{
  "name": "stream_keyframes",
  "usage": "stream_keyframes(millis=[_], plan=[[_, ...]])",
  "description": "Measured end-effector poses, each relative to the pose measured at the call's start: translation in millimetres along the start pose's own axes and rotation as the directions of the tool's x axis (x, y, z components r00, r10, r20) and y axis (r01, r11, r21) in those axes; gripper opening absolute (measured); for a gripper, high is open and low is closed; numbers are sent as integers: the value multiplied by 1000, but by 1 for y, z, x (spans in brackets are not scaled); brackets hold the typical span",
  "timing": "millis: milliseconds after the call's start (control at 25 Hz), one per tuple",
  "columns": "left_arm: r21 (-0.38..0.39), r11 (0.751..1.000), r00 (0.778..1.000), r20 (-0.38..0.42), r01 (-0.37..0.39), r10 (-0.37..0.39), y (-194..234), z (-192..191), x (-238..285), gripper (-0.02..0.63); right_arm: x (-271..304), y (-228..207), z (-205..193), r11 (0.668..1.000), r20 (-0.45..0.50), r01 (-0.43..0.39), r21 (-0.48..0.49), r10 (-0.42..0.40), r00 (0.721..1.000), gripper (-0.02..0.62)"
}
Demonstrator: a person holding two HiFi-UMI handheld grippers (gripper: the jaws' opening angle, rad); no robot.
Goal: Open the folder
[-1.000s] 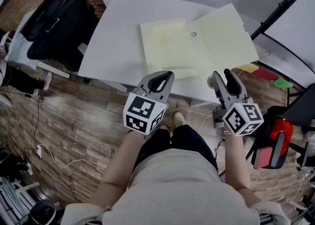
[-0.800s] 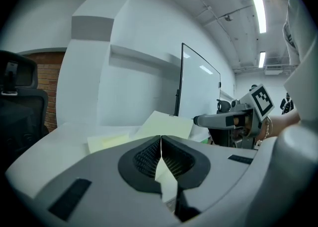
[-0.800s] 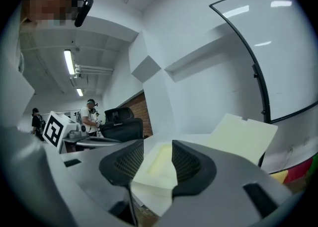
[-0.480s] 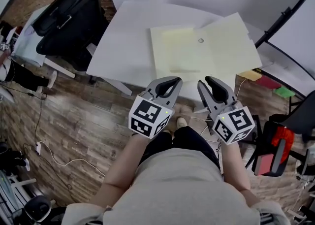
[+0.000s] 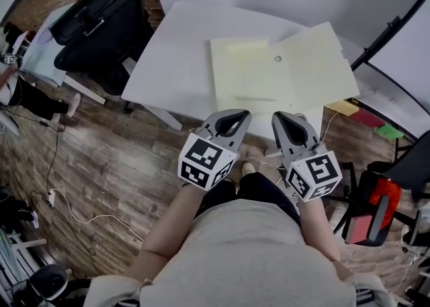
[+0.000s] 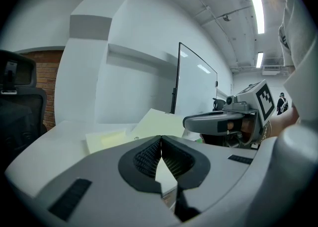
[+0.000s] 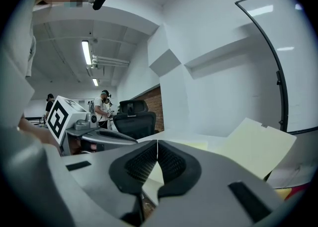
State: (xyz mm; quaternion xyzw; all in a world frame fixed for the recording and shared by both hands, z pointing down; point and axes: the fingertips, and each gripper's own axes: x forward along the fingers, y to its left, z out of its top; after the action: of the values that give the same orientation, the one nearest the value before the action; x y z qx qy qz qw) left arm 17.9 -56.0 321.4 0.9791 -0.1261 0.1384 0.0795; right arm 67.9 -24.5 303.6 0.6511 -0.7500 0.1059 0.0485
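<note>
A pale yellow folder (image 5: 282,74) lies spread open on the white table (image 5: 178,44), its right leaf angled off towards the table's right corner. A small round fastener (image 5: 278,58) shows near its fold. Both grippers hang side by side just short of the table's near edge, apart from the folder. My left gripper (image 5: 236,114) is shut and empty, its pads meeting (image 6: 161,139). My right gripper (image 5: 287,116) has just been closing with nothing between its jaws, and now its pads meet (image 7: 157,143). The folder's raised right leaf (image 7: 253,144) shows ahead of it.
A black office chair (image 5: 101,30) stands at the table's left side. Coloured sheets (image 5: 366,116) lie to the right of the table, beside a curved black pole (image 5: 390,30). A red and black object (image 5: 373,205) sits at the right. Cables lie on the wooden floor (image 5: 101,164).
My right gripper has moved left, closer to the left gripper, and its jaws have gone from wide open to shut. The left gripper has stayed shut and nearly still.
</note>
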Motion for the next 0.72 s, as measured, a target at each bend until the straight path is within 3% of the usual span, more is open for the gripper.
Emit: stream_keyframes(millis=[720], plan=[[-43, 999, 1000, -29, 9, -10, -1, -15, 6, 18, 16, 15, -6, 997, -34, -58, -59, 56, 998, 21]])
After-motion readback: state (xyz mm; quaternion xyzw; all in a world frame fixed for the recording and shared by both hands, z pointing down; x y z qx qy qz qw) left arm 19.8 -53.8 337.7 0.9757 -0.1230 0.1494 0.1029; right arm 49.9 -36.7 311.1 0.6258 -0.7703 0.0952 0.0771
